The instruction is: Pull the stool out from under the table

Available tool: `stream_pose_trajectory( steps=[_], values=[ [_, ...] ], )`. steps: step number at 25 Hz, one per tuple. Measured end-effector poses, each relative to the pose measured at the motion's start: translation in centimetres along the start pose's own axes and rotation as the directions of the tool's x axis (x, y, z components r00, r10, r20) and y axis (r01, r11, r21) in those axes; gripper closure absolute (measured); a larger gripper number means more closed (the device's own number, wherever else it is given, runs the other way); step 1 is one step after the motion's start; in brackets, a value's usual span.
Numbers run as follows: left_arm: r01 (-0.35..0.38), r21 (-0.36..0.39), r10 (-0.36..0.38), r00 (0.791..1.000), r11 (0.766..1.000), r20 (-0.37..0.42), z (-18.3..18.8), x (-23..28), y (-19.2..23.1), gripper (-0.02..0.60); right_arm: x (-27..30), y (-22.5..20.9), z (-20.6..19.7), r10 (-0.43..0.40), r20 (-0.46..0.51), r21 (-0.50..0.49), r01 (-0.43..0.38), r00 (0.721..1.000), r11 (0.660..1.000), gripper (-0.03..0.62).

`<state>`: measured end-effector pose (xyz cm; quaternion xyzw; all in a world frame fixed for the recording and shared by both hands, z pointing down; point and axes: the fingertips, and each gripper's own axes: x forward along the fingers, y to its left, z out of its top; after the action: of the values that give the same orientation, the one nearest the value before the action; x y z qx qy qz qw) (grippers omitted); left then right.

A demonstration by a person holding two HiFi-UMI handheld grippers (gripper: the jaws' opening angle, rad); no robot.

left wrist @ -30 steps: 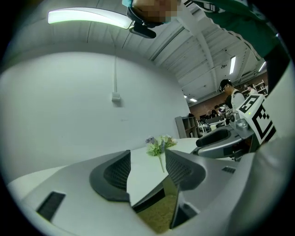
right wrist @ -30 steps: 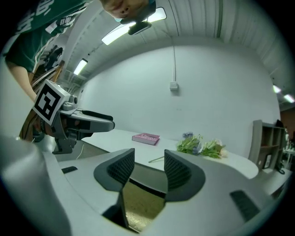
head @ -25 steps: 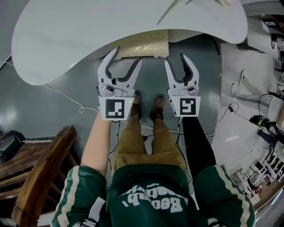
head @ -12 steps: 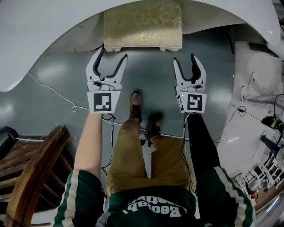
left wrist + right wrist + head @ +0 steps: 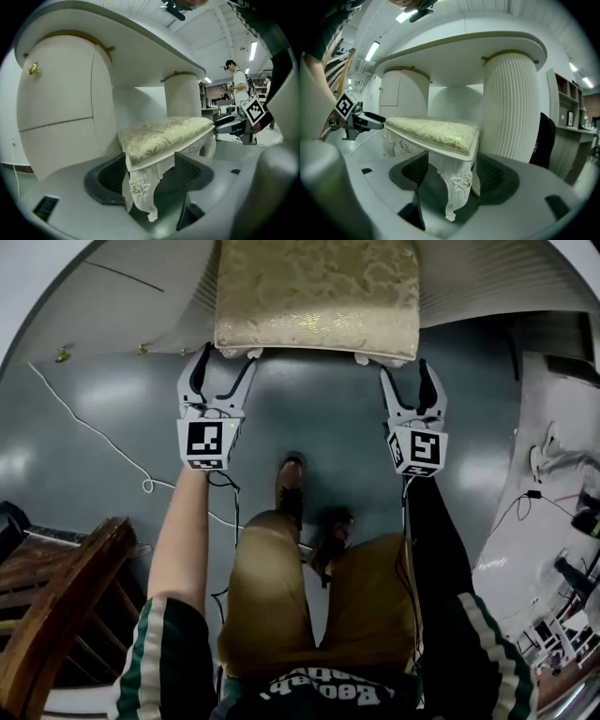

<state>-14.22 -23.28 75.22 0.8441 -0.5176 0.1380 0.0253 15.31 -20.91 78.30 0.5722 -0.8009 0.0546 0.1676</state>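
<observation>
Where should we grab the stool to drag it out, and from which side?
I'd take the stool by its two front corner legs, coming level from the open front; the table covers its back. Those legs are slim and upright, the seat too wide. The left gripper and right gripper, jaws just opened wider, straddle the left leg and right leg, not yet gripping.

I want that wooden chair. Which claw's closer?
Left. The left gripper is on the chair's side, the right gripper farther. Their jaws, just opening, each straddle a stool leg.
</observation>
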Motion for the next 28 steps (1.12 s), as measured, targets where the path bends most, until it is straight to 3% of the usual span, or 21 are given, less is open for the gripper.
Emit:
stream_pose_trajectory(
  steps=[5, 10, 17, 28],
  values=[
    [0.016, -0.028, -0.018, 0.997, 0.999, -0.069, -3.0, 3.0, 1.0, 0.252, 2.7, -0.3, -0.6, 0.027, 0.013, -0.009, -0.027, 1.000, 1.000, 0.267],
    [0.120, -0.038, -0.124, 0.984, 0.992, -0.130, -3.4, 4.8, 0.7, 0.235, 3.9, -0.5, -0.6, 0.085, -0.027, -0.036, -0.086, 0.996, 0.996, 0.245],
    [0.088, -0.102, -0.102, 0.984, 0.991, -0.144, -3.2, 4.4, 0.9, 0.245, 3.6, -0.6, -0.5, 0.053, -0.070, -0.009, -0.053, 0.996, 0.999, 0.290],
    [0.079, -0.108, -0.098, 0.978, 0.991, -0.183, -3.1, 4.3, 0.3, 0.256, 3.8, -1.3, -1.0, 0.051, -0.161, 0.000, -0.051, 0.986, 0.999, 0.290]
  ],
)
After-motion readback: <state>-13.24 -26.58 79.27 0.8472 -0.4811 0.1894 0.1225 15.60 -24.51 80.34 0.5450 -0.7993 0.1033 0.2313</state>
